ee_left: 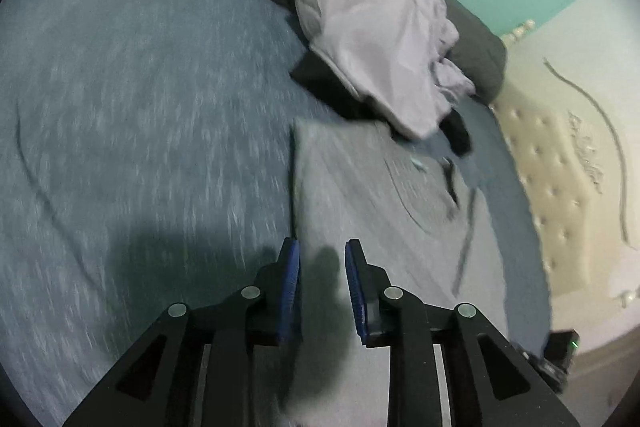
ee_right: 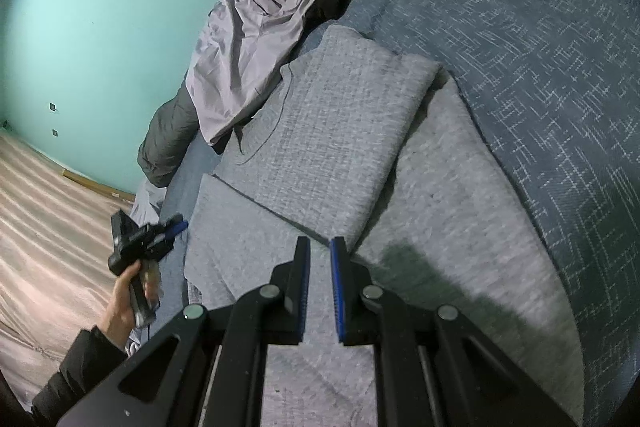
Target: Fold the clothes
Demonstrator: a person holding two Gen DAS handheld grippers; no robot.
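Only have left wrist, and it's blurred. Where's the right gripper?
Observer: Right gripper is at the near corner of a flap folded across the grey garment.
Operator: Gripping?
Observer: Jaws nearly shut; can't tell if cloth is pinched.
Operator: How does the left gripper look from there?
Observer: Left gripper is at the garment's floor-side edge, held by a hand in a dark sleeve.
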